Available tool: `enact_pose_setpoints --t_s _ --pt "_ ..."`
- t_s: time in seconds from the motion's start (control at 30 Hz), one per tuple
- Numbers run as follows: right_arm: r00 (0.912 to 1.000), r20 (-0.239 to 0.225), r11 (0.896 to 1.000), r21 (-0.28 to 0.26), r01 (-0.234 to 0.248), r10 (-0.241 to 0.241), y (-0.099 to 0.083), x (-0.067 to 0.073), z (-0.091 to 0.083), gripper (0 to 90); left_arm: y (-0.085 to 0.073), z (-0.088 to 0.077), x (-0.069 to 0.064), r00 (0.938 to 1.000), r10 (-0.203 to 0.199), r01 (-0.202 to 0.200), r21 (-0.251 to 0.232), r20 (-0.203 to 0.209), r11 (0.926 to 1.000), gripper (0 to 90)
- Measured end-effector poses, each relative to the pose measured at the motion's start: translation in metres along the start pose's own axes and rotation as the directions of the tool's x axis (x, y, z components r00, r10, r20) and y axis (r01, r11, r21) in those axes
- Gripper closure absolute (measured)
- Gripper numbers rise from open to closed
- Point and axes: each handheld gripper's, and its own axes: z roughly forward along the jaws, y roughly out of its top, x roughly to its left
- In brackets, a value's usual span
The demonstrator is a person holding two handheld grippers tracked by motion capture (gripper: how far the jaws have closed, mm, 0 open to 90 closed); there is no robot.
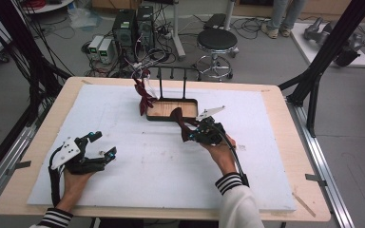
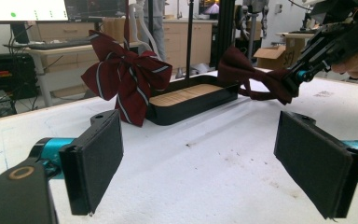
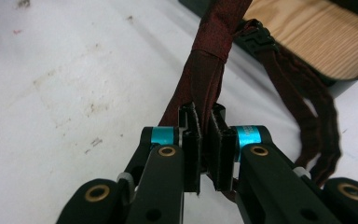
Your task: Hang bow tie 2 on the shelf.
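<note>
Table [image 1: 275, 142]: wooden top under a white foam sheet; both grippers work over the sheet.
Stand [image 1: 172, 109]: dark tray with a wood-grain floor and two upright posts, at the far middle of the sheet.
Striped bow tie [image 2: 126, 77]: dark red with pale stripes, hanging at the stand's left end, its lower tail touching the tray's outer wall.
Plain bow tie [image 3: 205, 70]: dark maroon, held off the sheet just in front of the tray's near right edge; long axis runs from the jaws up toward the tray, strap and clasp trailing to the right in the right gripper view.
Right gripper [image 3: 206, 140]: jaws nearly closed, pinching one wing of the plain bow tie; nearer to the stand.
Left gripper [image 2: 214, 163]: jaws wide apart, holding nothing, low over the sheet at near left, well apart from the tie.
Key relation: the stand lies straight ahead of the right jaws, so any hanging or placing likely falls to the right hand.
</note>
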Motion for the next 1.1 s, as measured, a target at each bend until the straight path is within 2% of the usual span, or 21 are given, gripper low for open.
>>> enact_pose_setpoints --t_s 0.07,0.33,0.47,0.6,0.9,0.97,1.07,1.1 --pt "1.0 -0.001 1.0 -0.012 0.002 -0.002 0.0 0.0 -0.001 85.4 0.0 0.0 0.0 1.0 -0.001 0.001 0.001 0.001 1.0 16.0" --pt "0.9987 0.044 0.996 -0.089 0.029 -0.025 0.003 0.002 -0.013 85.3 0.0 0.0 0.0 1.0 -0.002 0.002 -0.001 0.001 1.0 16.0" --pt "0.9961 0.077 0.989 -0.138 0.054 -0.043 0.005 0.003 -0.02 85.3 0.0 0.0 0.0 1.0 -0.002 0.002 0.0 0.001 1.0 16.1" --pt "0.9945 0.091 0.984 -0.168 0.066 -0.051 0.006 0.004 -0.025 85.3 0.0 0.0 0.0 1.0 -0.002 0.002 0.0 0.001 1.0 16.1" --pt "0.984 0.171 0.968 -0.234 0.09 -0.05 0.008 0.003 -0.04 85.3 0.0 0.0 0.0 1.0 -0.003 0.003 -0.001 0.002 1.0 16.1" --pt "0.9779 0.202 0.963 -0.25 0.106 -0.055 0.008 0.003 -0.044 85.3 0.0 0.0 0.0 1.0 -0.004 0.004 -0.001 0.002 1.0 16.1" --pt "0.9753 0.215 0.96 -0.258 0.108 -0.052 0.008 0.004 -0.046 85.3 0.0 0.0 0.0 1.0 -0.004 0.004 -0.001 0.002 1.0 16.1" --pt "0.9729 0.226 0.956 -0.27 0.112 -0.05 0.009 0.004 -0.048 85.3 0.0 0.0 0.0 1.0 -0.004 0.004 -0.001 0.002 1.0 16.1"
